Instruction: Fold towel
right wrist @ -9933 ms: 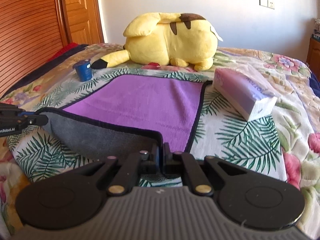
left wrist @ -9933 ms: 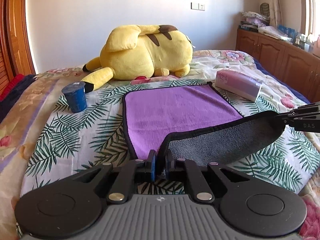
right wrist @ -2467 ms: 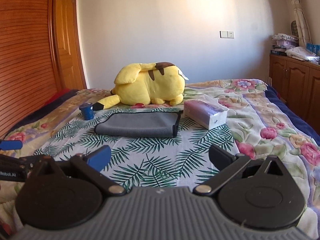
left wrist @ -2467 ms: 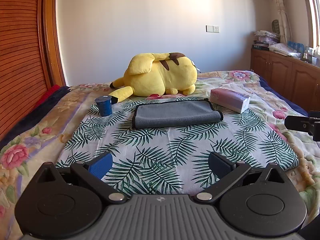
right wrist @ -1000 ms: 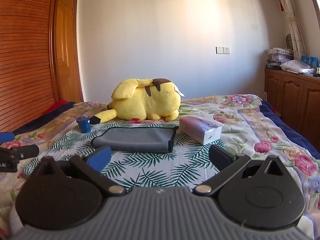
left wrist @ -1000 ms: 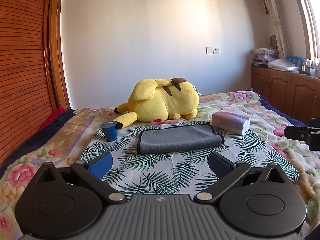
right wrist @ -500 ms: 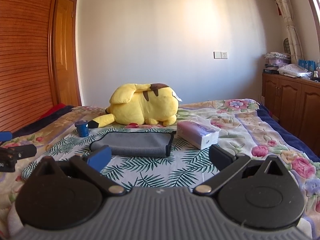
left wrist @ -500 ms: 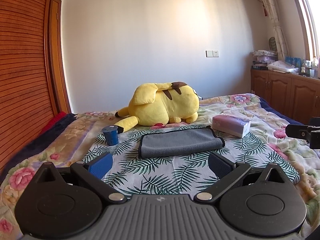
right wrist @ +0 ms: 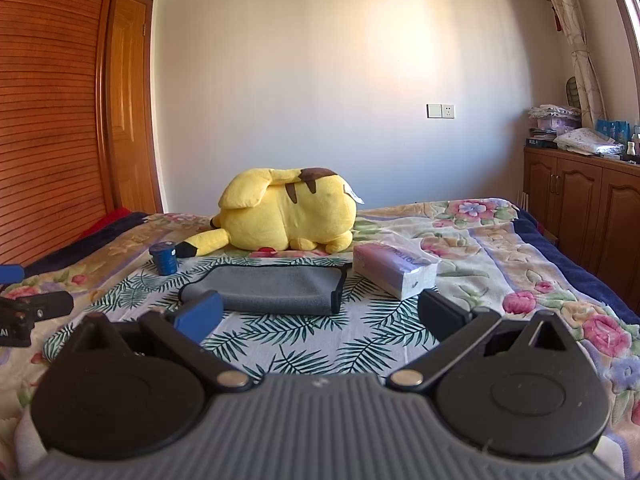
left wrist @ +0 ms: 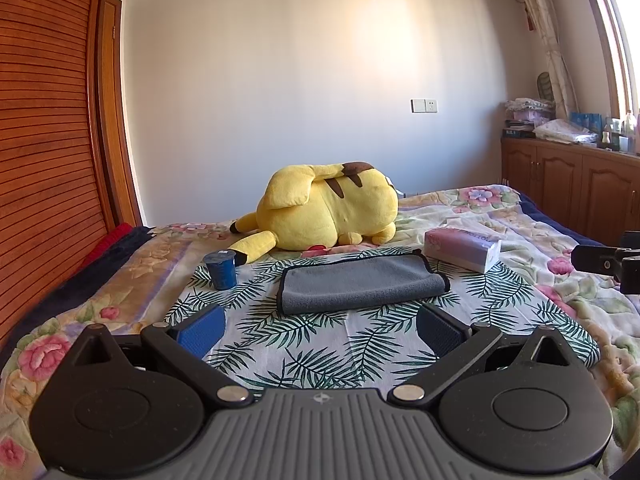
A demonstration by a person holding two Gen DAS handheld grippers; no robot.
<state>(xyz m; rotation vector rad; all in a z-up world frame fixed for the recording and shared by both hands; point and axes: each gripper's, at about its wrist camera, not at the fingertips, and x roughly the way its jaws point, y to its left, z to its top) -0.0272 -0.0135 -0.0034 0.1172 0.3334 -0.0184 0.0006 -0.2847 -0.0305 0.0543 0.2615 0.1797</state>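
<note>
The towel (left wrist: 362, 284) lies folded in half on the bed, grey side up with a black hem, its fold facing me. It also shows in the right wrist view (right wrist: 276, 289). My left gripper (left wrist: 320, 326) is open and empty, well back from the towel. My right gripper (right wrist: 318, 314) is open and empty too, also held back from the towel. The right gripper's tip shows at the right edge of the left wrist view (left wrist: 604, 262), and the left gripper's tip shows at the left edge of the right wrist view (right wrist: 36, 308).
A yellow plush toy (left wrist: 328, 212) lies behind the towel. A blue cup (left wrist: 220, 270) stands to its left and a tissue pack (left wrist: 462, 249) to its right. A wooden wardrobe (left wrist: 44, 160) is on the left, wooden cabinets (left wrist: 568, 196) on the right.
Since 9.9 s ago both grippers let go of the towel's near edge, which now lies folded over the purple side. Both grippers have opened, drawn back and risen slightly.
</note>
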